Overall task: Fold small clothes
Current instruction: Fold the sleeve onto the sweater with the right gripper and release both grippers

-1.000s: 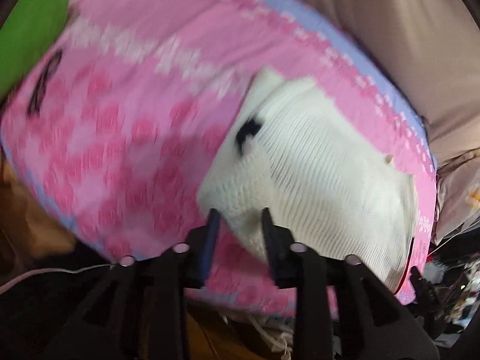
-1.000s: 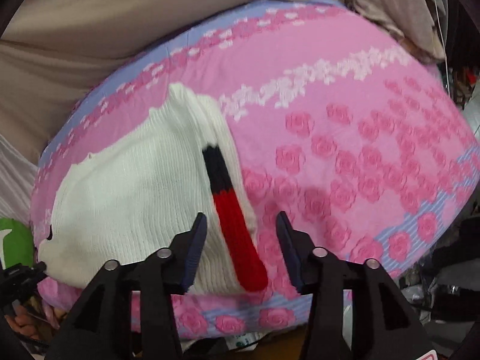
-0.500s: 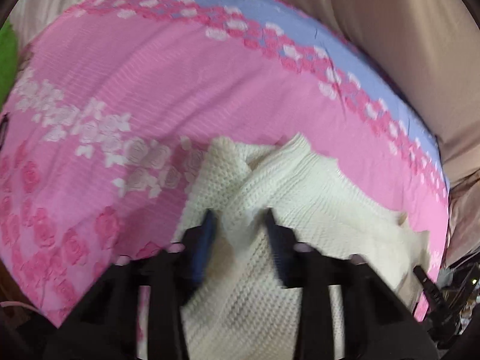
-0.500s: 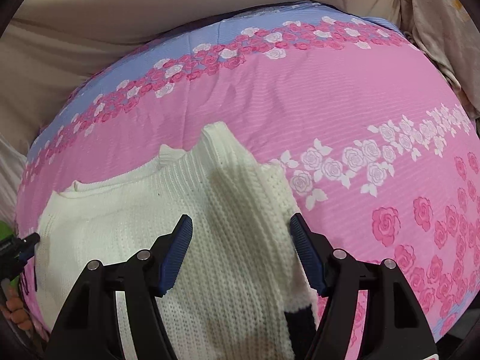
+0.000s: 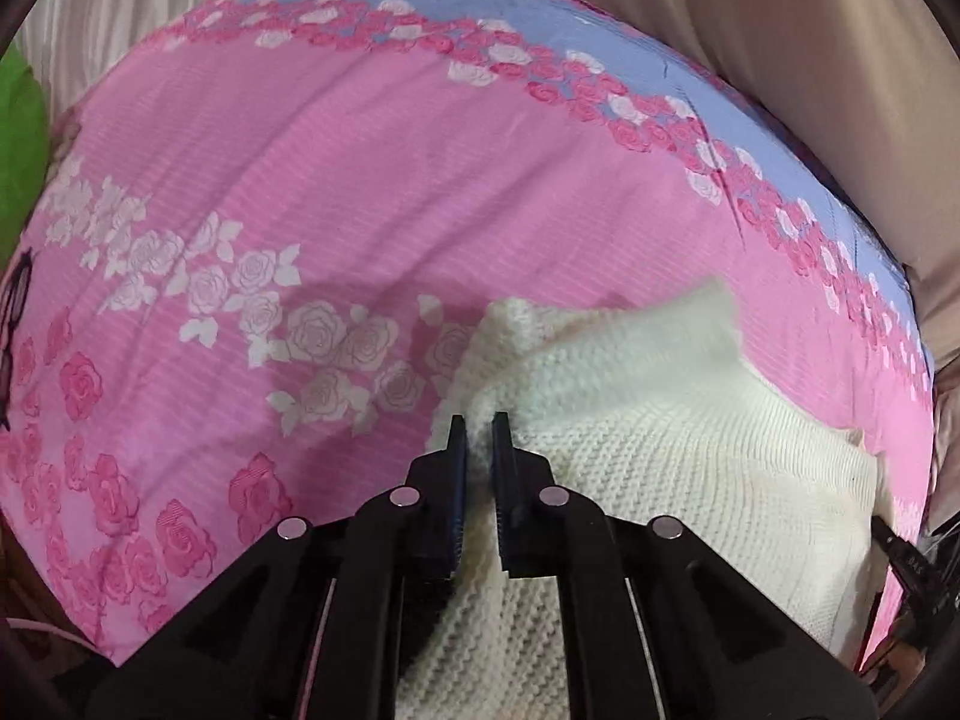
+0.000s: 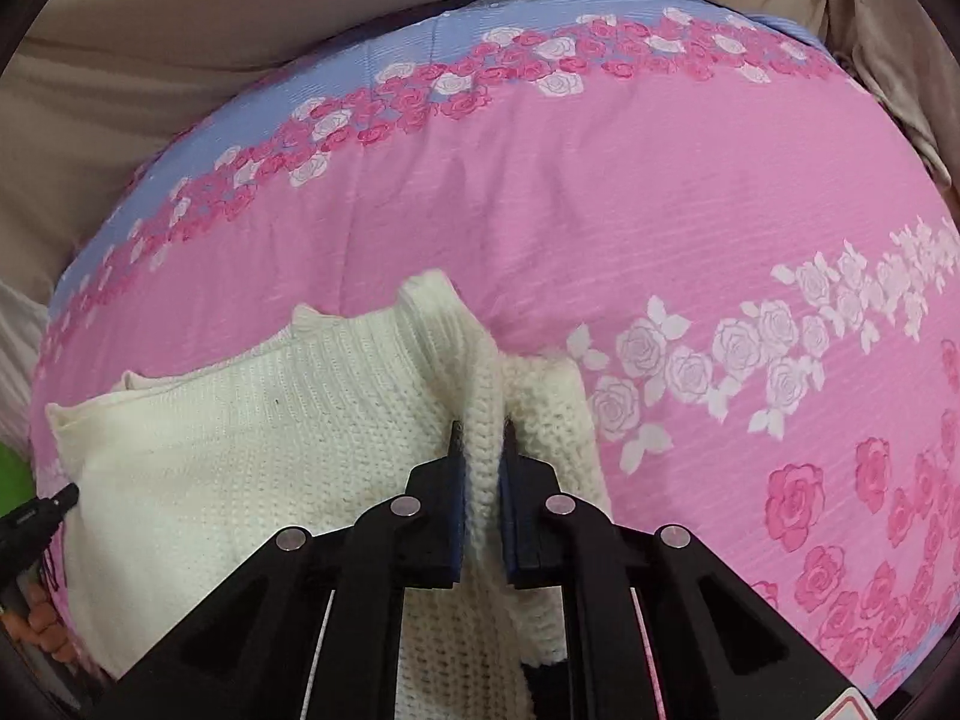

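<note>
Both pinching the white knit sweater (image 5: 660, 450): left gripper (image 5: 478, 420) clamped on its left shoulder edge, right gripper (image 6: 482, 426) closing on a raised ridge of knit, likely readying a fold across the pink bedspread (image 5: 300, 180) ahead.

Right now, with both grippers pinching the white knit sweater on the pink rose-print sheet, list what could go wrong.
1. The left gripper is shut on only a thin ridge of the white knit sweater; loose knit may slip out when lifted.
2. The right gripper, still closing, pinches a bunched fold, so layers could drag unevenly and skew the fold.
3. The pink rose-print sheet looks soft and might wrinkle underneath.
</note>
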Available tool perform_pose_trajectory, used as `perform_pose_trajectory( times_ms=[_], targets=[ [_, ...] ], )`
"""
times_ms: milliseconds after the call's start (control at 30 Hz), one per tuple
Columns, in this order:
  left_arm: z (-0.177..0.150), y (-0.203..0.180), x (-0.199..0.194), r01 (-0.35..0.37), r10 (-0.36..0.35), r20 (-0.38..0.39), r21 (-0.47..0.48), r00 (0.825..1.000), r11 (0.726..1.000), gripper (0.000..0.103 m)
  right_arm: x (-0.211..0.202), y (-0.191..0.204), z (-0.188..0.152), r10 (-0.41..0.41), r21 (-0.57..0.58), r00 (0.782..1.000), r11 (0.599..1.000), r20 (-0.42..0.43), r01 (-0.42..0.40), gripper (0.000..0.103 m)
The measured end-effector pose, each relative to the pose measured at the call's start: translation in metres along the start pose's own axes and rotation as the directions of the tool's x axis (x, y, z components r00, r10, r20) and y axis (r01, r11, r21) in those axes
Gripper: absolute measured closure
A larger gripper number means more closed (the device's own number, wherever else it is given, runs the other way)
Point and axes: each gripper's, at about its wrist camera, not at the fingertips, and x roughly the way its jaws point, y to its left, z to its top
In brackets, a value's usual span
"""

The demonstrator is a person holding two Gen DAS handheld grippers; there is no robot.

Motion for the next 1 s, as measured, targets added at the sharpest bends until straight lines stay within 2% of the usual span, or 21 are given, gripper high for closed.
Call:
perform_pose_trajectory(
  times_ms=[67, 133, 200, 267, 333, 367, 433, 467, 500, 533, 633, 667, 733, 767, 800, 833, 900, 1000],
  targets=[
    [-0.003, -0.001, -0.019, 0.026, -0.026, 0.018, 0.009, 0.999, 1.000, 0.093, -0.027, 0.010, -0.003, -0.015, -0.013, 0.997, 1.000, 0.073, 0.016, 0.089],
    [-0.012, -0.002, -0.043, 0.046, -0.048, 0.049, 0.037, 0.998, 0.998, 0.093, -0.066, 0.029, -0.015, -0.056, -0.076, 0.983, 0.995, 0.175, 0.071, 0.085],
    [-0.023, -0.006, -0.057, 0.053, -0.056, 0.062, 0.047, 0.997, 0.997, 0.093, -0.096, 0.053, -0.037, -0.010, -0.153, 0.975, 0.987, 0.224, 0.046, 0.084],
    [-0.041, -0.013, -0.067, 0.067, -0.071, 0.050, 0.071, 0.996, 0.995, 0.093, -0.104, 0.077, -0.062, 0.066, -0.226, 0.978, 0.974, 0.197, -0.020, 0.085],
    [-0.059, -0.028, -0.064, 0.078, -0.081, 0.024, 0.104, 0.996, 0.992, 0.093, -0.090, 0.103, -0.095, 0.117, -0.298, 0.988, 0.951, 0.102, -0.082, 0.085],
    [-0.068, -0.034, -0.059, 0.079, -0.080, 0.004, 0.123, 0.997, 0.989, 0.093, -0.078, 0.114, -0.109, 0.124, -0.330, 0.991, 0.939, 0.053, -0.100, 0.086],
    [-0.089, -0.046, -0.039, 0.070, -0.060, -0.063, 0.166, 0.996, 0.984, 0.092, -0.039, 0.130, -0.137, 0.083, -0.386, 0.993, 0.916, -0.087, -0.110, 0.091],
    [-0.099, -0.050, -0.027, 0.057, -0.040, -0.098, 0.184, 0.994, 0.981, 0.092, -0.028, 0.134, -0.146, 0.060, -0.398, 0.990, 0.911, -0.130, -0.108, 0.091],
    [-0.105, -0.052, -0.023, 0.042, -0.024, -0.094, 0.198, 0.995, 0.979, 0.092, -0.035, 0.137, -0.147, 0.060, -0.411, 0.994, 0.907, -0.095, -0.094, 0.091],
    [-0.109, -0.055, -0.027, 0.028, -0.015, -0.058, 0.220, 0.998, 0.975, 0.092, -0.046, 0.139, -0.144, 0.078, -0.416, 0.994, 0.903, -0.082, -0.105, 0.091],
    [-0.108, -0.058, -0.028, 0.024, -0.010, -0.060, 0.242, 0.998, 0.970, 0.092, -0.071, 0.140, -0.136, 0.140, -0.394, 0.990, 0.908, -0.033, -0.141, 0.089],
    [-0.108, -0.057, -0.026, 0.025, -0.011, -0.063, 0.234, 0.998, 0.972, 0.092, -0.066, 0.140, -0.136, 0.139, -0.395, 0.989, 0.907, -0.047, -0.146, 0.089],
    [-0.107, -0.056, -0.024, 0.026, -0.012, -0.065, 0.221, 0.998, 0.975, 0.092, -0.035, 0.143, -0.147, 0.075, -0.414, 0.990, 0.903, -0.120, -0.119, 0.089],
    [-0.106, -0.057, -0.024, 0.023, -0.009, -0.067, 0.221, 0.998, 0.975, 0.092, -0.024, 0.144, -0.154, 0.059, -0.426, 0.990, 0.898, -0.128, -0.108, 0.089],
    [-0.107, -0.057, -0.025, 0.022, -0.007, -0.069, 0.223, 0.998, 0.975, 0.092, -0.030, 0.147, -0.154, 0.060, -0.439, 0.994, 0.893, -0.095, -0.096, 0.089],
    [-0.108, -0.057, -0.027, 0.021, -0.006, -0.069, 0.224, 0.998, 0.974, 0.092, -0.034, 0.149, -0.154, 0.058, -0.439, 0.993, 0.893, -0.101, -0.096, 0.088],
    [-0.112, -0.053, -0.035, 0.029, -0.015, -0.066, 0.222, 0.998, 0.975, 0.092, -0.054, 0.151, -0.148, 0.126, -0.408, 0.989, 0.902, -0.071, -0.144, 0.088],
    [-0.113, -0.043, -0.040, 0.034, -0.021, -0.070, 0.189, 0.997, 0.981, 0.092, -0.067, 0.159, -0.142, 0.163, -0.412, 0.986, 0.896, -0.040, -0.165, 0.088]
  ],
)
